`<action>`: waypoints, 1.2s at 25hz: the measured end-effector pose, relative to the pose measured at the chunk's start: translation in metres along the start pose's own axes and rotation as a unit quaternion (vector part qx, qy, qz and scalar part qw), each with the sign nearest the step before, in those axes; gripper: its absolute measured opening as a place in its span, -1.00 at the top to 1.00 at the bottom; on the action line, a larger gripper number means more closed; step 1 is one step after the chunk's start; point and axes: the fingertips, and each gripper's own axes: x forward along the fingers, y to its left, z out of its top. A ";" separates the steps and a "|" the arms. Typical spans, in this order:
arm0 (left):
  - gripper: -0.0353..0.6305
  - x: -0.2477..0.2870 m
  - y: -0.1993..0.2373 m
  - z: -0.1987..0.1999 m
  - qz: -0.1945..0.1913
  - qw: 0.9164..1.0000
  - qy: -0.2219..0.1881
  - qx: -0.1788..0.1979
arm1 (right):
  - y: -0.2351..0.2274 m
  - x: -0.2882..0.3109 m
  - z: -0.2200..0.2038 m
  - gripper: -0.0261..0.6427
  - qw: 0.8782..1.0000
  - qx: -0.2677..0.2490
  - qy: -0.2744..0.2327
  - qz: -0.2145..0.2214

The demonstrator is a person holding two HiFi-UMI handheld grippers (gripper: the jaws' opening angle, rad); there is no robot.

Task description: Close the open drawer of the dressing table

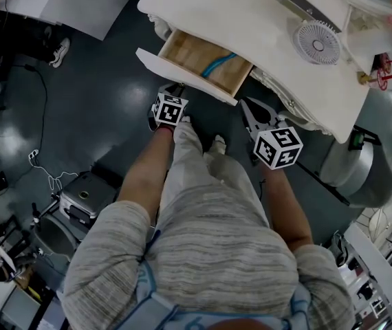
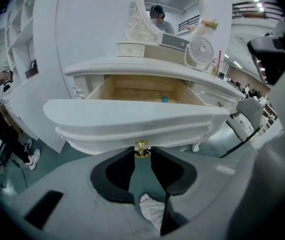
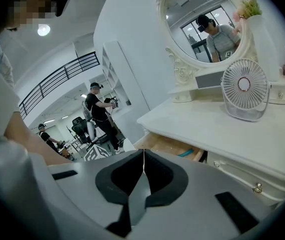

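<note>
The dressing table (image 1: 237, 19) stands straight ahead of both tools, its white surface (image 3: 222, 131) carrying a small fan (image 3: 245, 96) ahead and to the right of the right hand-held gripper (image 3: 143, 153)

The drawer (image 2: 132, 116) is pulled well out from under that surface, so its wooden inside is open to view and its curved white front fills the space directly ahead of the left hand-held gripper (image 2: 142, 154). The task is therefore not yet done

The left hand-held gripper is held low and level with the drawer front, pointing square at it, probably so that a push will run straight along the drawer's travel and not skew it

The right hand-held gripper hangs off to the side with its jaws pressed together on nothing. It looks idle, kept clear of the drawer's path

A blue item (image 1: 218, 66) lies inside the drawer, beyond the front, low enough that it should not catch

The gold knob (image 2: 141, 149) sits between the left jaw tips, which are drawn in to a narrow gap and appear to pinch it on both sides, giving a firm hold for guiding the drawer in
</note>
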 end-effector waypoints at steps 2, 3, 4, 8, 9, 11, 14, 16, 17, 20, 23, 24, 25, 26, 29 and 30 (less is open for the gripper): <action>0.56 0.003 0.000 0.005 -0.002 1.000 0.000 0.004 | -0.002 0.000 -0.001 0.89 1.000 0.002 -0.001 -0.004; 0.56 0.006 0.001 0.007 -0.003 1.000 -0.001 0.007 | -0.003 0.000 -0.001 0.89 1.000 0.004 -0.002 -0.006; 0.56 0.008 0.001 0.010 -0.004 1.000 -0.003 0.009 | -0.005 0.000 -0.001 0.89 1.000 0.005 -0.002 -0.008; 0.56 0.015 0.001 0.022 -0.008 1.000 -0.006 0.012 | -0.010 0.000 -0.003 0.89 1.000 0.011 -0.004 -0.016; 0.56 0.016 0.001 0.025 -0.009 1.000 -0.006 0.011 | -0.011 -0.001 -0.003 0.89 1.000 0.013 -0.005 -0.019; 0.56 0.020 0.002 0.031 -0.012 1.000 -0.006 0.011 | -0.013 -0.001 -0.003 0.89 1.000 0.016 -0.007 -0.023; 0.56 0.029 0.002 0.040 -0.015 1.000 -0.011 0.019 | -0.018 -0.001 -0.003 0.89 0.999 0.021 -0.010 -0.030; 0.56 0.035 0.003 0.049 -0.016 0.999 -0.016 0.027 | -0.022 -0.001 -0.003 0.89 0.999 0.025 -0.011 -0.034; 0.56 0.038 0.003 0.053 -0.017 0.999 -0.017 0.030 | -0.023 -0.001 -0.003 0.89 0.999 0.027 -0.012 -0.036; 0.56 0.045 0.003 0.064 -0.020 0.999 -0.020 0.033 | -0.028 0.000 -0.004 0.89 0.999 0.031 -0.014 -0.041; 0.56 0.049 0.002 0.075 -0.023 0.999 -0.013 0.031 | -0.031 0.001 -0.004 0.89 0.998 0.036 -0.016 -0.046; 0.56 0.051 0.003 0.078 -0.024 0.999 -0.013 0.032 | -0.032 0.002 -0.004 0.89 0.998 0.038 -0.016 -0.047; 0.57 0.053 0.003 0.082 -0.025 0.999 -0.013 0.034 | -0.033 0.002 -0.004 0.89 0.998 0.039 -0.017 -0.049; 0.57 0.055 0.003 0.086 -0.027 0.999 -0.013 0.036 | -0.035 0.003 -0.003 0.89 0.998 0.040 -0.018 -0.050; 0.57 0.065 0.004 0.098 -0.031 0.998 -0.016 0.043 | -0.041 0.007 -0.001 0.89 0.997 0.045 -0.020 -0.054; 0.57 0.067 0.004 0.102 -0.032 0.998 -0.018 0.044 | -0.043 0.008 -0.001 0.89 0.997 0.047 -0.021 -0.056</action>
